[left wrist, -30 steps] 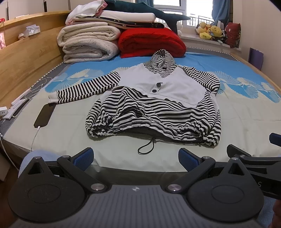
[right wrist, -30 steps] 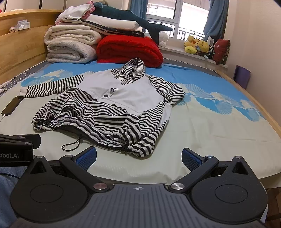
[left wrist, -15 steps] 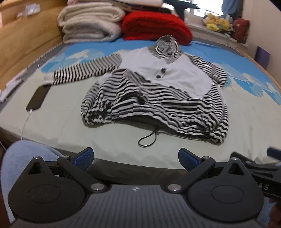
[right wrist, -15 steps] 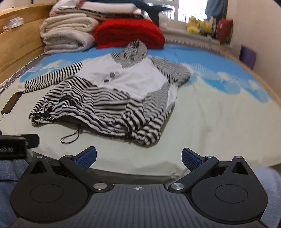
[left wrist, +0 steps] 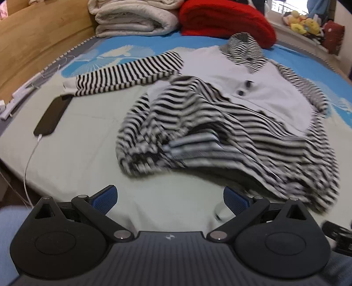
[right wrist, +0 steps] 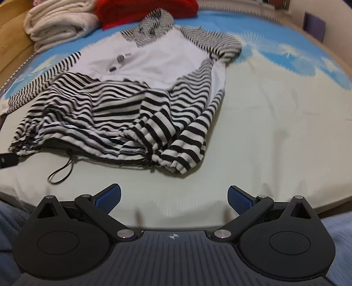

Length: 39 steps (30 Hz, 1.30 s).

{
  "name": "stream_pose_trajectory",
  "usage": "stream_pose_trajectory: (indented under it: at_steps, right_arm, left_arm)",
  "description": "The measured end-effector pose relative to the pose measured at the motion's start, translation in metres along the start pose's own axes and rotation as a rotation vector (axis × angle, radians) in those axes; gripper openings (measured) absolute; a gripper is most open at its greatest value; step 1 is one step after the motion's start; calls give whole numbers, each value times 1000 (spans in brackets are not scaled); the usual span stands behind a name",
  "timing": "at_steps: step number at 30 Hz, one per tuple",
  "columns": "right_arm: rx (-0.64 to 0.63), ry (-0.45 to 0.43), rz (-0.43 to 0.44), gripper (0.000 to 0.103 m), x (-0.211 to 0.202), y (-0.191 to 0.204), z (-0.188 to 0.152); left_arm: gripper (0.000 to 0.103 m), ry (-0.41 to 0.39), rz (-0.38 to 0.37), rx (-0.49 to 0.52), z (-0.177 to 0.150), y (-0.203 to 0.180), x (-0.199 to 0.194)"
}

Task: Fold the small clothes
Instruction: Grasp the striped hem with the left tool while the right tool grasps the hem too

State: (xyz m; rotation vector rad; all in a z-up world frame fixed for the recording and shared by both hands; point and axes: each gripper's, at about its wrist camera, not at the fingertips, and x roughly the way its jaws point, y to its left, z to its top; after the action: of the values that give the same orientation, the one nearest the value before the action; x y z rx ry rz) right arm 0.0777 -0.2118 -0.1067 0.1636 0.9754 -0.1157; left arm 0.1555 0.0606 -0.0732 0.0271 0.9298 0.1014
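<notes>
In the left wrist view we see our left gripper (left wrist: 169, 198) low over the near edge of the bed (left wrist: 83, 154), with its two blue pads (left wrist: 104, 198) spread wide and nothing between them. The striped hoodie (left wrist: 220, 123) lies on the bed just ahead of us, a bit blurry. Its white chest part with two dark buttons (left wrist: 244, 88) faces up, and its striped hood (left wrist: 244, 49) points toward the far end. One striped sleeve (left wrist: 125, 76) reaches out to the left, and its end lies near a black phone (left wrist: 52, 116) with a white cable (left wrist: 28, 167). The bottom of the hoodie is bunched up and wrinkled, close to our right pad. Behind the hoodie sit folded cream blankets (left wrist: 132, 19) and a red blanket (left wrist: 224, 19), and some soft toys (left wrist: 303, 22) sit by the window. In the right wrist view our right gripper (right wrist: 173, 197) also hangs over the near edge of the bed, its blue pads (right wrist: 239, 199) far apart and holding nothing. The hoodie lies ahead and to the left. Its other sleeve (right wrist: 198, 118) is folded down along the side, with the cuff (right wrist: 182, 154) lying nearest to us. A thin black drawstring loop (right wrist: 61, 171) sticks out from the hem onto the pale sheet. We can see blue trouser legs (right wrist: 336, 237) at both lower corners.
</notes>
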Motion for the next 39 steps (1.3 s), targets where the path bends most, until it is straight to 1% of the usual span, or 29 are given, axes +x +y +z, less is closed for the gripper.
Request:
stream_pose_trajectory:
  at_steps: [3, 6, 8, 10, 12, 13, 14, 15, 16, 17, 18, 19, 20, 21, 22, 24, 26, 27, 28, 29, 30, 31, 32, 34, 36, 38, 39]
  right_arm:
    - [57, 24, 21, 102, 24, -15, 16]
    - [156, -4, 28, 102, 38, -38, 33]
    - [224, -17, 31, 102, 48, -52, 44]
    - [262, -16, 52, 102, 60, -60, 52]
    - [283, 1, 97, 100, 71, -60, 55]
    - [293, 14, 139, 99, 76, -58, 54]
    - [288, -2, 158, 89, 76, -54, 53]
    - [254, -44, 184, 69, 73, -48, 50]
    - [211, -39, 213, 10, 72, -42, 49]
    - [192, -17, 219, 13, 73, -40, 49]
    - [188, -19, 210, 13, 70, -40, 48]
    - [171, -22, 194, 12, 65, -42, 47]
    - [164, -25, 182, 12, 60, -46, 46]
    - [174, -30, 174, 10, 52, -57, 45]
    - [176, -38, 174, 9, 44, -67, 43]
    - [178, -51, 175, 8, 32, -90, 43]
    - [185, -52, 150, 8, 23, -112, 41]
    - [195, -46, 132, 8, 20, -123, 38]
    - [203, -30, 130, 8, 21, -130, 37]
    - [212, 5, 129, 11, 25, -137, 35]
    - [234, 36, 112, 18, 32, -141, 34]
    - [265, 47, 93, 38, 34, -143, 33]
    - [293, 38, 79, 52, 31, -144, 33]
    - [279, -36, 48, 58, 13, -138, 36]
    - [188, -122, 26, 58, -8, -122, 38]
    - [81, -174, 55, 58, -20, -105, 42]
    - [17, -190, 80, 58, -24, -92, 44]
  left_arm:
    - [103, 10, 26, -25, 22, 14, 33]
    - [103, 7, 47, -81, 42, 32, 62]
    - [103, 27, 78, -125, 53, 45, 82]
    - [103, 47, 103, -158, 60, 57, 98]
    - [103, 86, 104, -239, 65, 71, 113]
    - [103, 104, 79, -289, 67, 76, 118]
    - [103, 115, 40, -336, 68, 80, 124]
    - [103, 138, 7, -364, 68, 82, 129]
    - [102, 176, -21, -375, 68, 80, 136]
    - [102, 190, -31, -349, 69, 75, 139]
    - [91, 170, -24, -293, 71, 67, 138]
    - [73, 149, -22, -233, 72, 61, 135]
    - [67, 140, -23, -193, 71, 57, 130]
    - [53, 135, -43, -171, 68, 55, 124]
    - [48, 140, -81, -150, 63, 53, 117]
    - [48, 166, -146, -115, 49, 46, 102]
    - [49, 163, -179, -13, 29, 28, 82]
    - [54, 155, -180, 35, 20, 21, 74]
    - [69, 141, -159, 58, 12, 16, 66]
    - [77, 119, -126, 59, 7, 14, 62]
    - [87, 85, -87, 68, 4, 14, 58]
    - [88, 48, -63, 91, 2, 14, 54]
    - [88, 25, -57, 112, 3, 15, 48]
    - [88, -25, -62, 141, 7, 16, 30]
    - [88, -98, -69, 208, 16, 12, 14]
    - [88, -182, -75, 277, 18, 2, -4]
    - [89, -214, -104, 306, 19, -9, -9]
